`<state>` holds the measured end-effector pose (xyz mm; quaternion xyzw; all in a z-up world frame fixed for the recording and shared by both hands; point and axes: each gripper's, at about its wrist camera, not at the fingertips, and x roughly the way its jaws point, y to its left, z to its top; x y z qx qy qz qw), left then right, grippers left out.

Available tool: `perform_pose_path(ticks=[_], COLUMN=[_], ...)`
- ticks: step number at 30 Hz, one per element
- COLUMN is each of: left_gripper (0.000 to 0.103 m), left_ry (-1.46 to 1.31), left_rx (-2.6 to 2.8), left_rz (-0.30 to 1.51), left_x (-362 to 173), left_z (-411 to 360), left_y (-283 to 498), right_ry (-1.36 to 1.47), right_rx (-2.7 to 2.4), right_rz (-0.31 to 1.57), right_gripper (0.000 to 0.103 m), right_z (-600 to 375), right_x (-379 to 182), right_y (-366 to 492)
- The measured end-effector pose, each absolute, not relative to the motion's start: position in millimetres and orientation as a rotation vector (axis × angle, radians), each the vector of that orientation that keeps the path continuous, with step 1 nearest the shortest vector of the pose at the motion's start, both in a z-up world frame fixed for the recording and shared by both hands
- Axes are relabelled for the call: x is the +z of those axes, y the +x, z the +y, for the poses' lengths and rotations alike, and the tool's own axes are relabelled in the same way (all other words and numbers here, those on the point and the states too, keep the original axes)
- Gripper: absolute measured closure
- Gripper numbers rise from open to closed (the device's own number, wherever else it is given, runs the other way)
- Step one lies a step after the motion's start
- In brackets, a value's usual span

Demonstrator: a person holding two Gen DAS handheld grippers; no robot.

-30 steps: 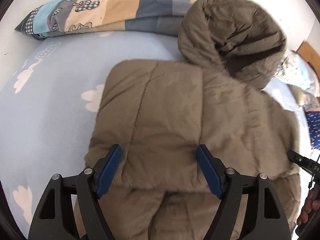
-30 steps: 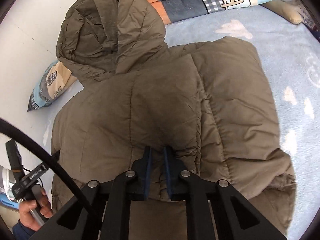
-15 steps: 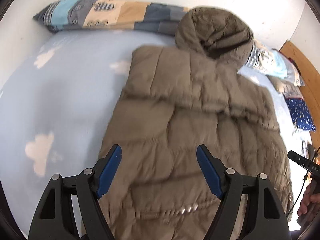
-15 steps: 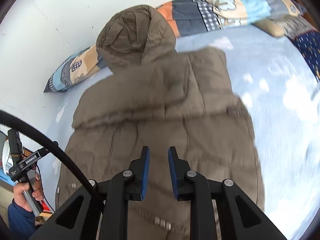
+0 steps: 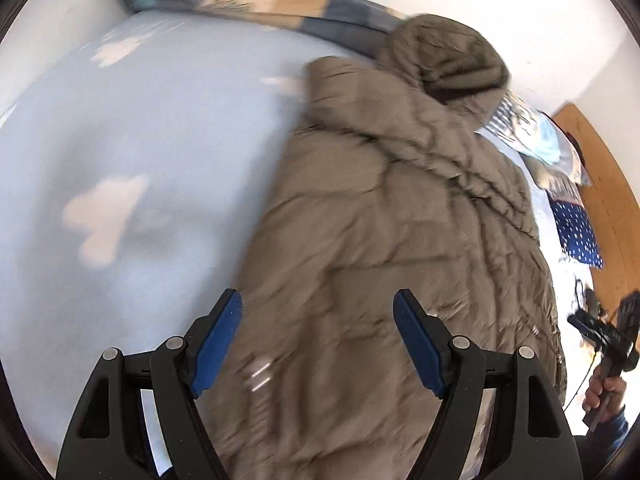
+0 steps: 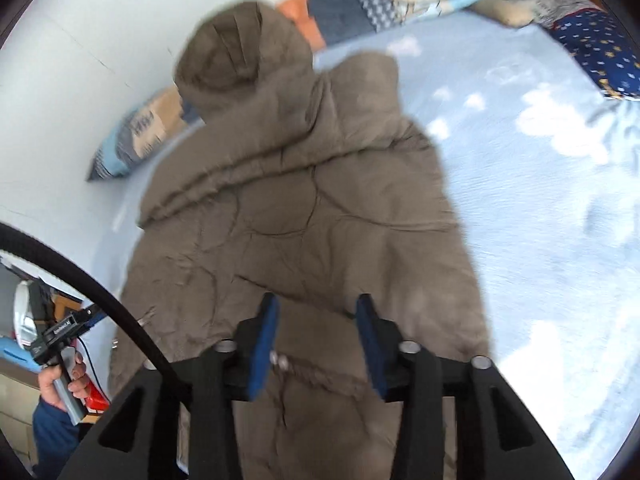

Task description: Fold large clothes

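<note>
Both views now take in far more of the brown hooded coat [image 5: 400,240] than a second ago, when the cameras sat close over its upper part; the hem end now fills the foreground. The right tongs [image 6: 316,344], nearly together then, have just been opening and now stand apart with nothing between the blue pads, the coat lying below them. The left tongs [image 5: 318,340] are spread wide as before, also empty, hanging over the coat's lower edge.

The coat lies flat on the bed [image 5: 140,140], on a pale blue sheet printed with white clouds, sleeves folded in over the body and the hood [image 6: 240,56] up against the white wall. A patchwork pillow [image 5: 260,0] runs along the wall behind the hood, and a dark blue spotted cloth [image 6: 600,52] lies at the far side of the bed. In the right view a hand [image 6: 64,380] grips the other tool's handle at the lower left. Both pictures are blurred.
</note>
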<state>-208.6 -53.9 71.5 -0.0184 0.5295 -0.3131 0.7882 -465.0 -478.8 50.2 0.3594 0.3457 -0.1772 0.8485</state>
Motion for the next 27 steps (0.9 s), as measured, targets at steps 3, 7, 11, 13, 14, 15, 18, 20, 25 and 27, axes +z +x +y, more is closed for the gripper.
perform_pose_path(ticks=[3, 7, 11, 13, 14, 15, 18, 20, 25, 27], left_gripper=[0.026, 0.026, 0.026, 0.026, 0.027, 0.028, 0.031, 0.051, 0.083, 0.085], left_ry=[-0.093, -0.195, -0.231, -0.234, -0.218, -0.196, -0.078, -0.060, -0.088, -0.062], left_rx=[-0.664, -0.623, -0.653, -0.701, -0.722, -0.727, -0.714, -0.708, -0.716, -0.714], left_rz=[1.199, 1.297, 1.308, 1.324, 1.338, 1.343, 1.292, 1.271, 1.223, 1.202], left_x=[50.1, 19.9, 19.4, 18.5, 15.7, 13.7, 14.5, 15.9, 24.6, 29.7], left_z=[-16.5, 14.0, 12.4, 5.6, 0.5, -3.3, -16.2, -17.6, -10.1, -10.7], left_y=[-212.2, -215.4, -221.6, -231.0, -237.5, -242.4, -259.7, -263.8, -270.2, -276.9], right_ry=[0.831, 0.939, 1.037, 1.048, 1.052, 1.055, 1.057, 1.049, 0.958, 0.907], right_rx=[-0.388, -0.448, -0.457, -0.459, -0.447, -0.436, -0.409, -0.389, -0.369, -0.382], right_rz=[0.700, 0.720, 0.696, 0.701, 0.708, 0.717, 0.758, 0.783, 0.773, 0.758], right_gripper=[0.052, 0.051, 0.050, 0.045, 0.044, 0.040, 0.038, 0.037, 0.082, 0.083], right_z=[-480.8, -481.9, -482.8, -479.5, -476.7, -473.3, -463.3, -456.2, -444.8, -437.7], right_x=[37.2, 7.4, -7.7, -10.9, -13.4, -16.2, -27.4, -34.2, -22.7, -12.5], right_y=[-514.6, -562.0, -581.7, -583.8, -583.4, -583.1, -578.7, -576.7, -569.2, -570.4])
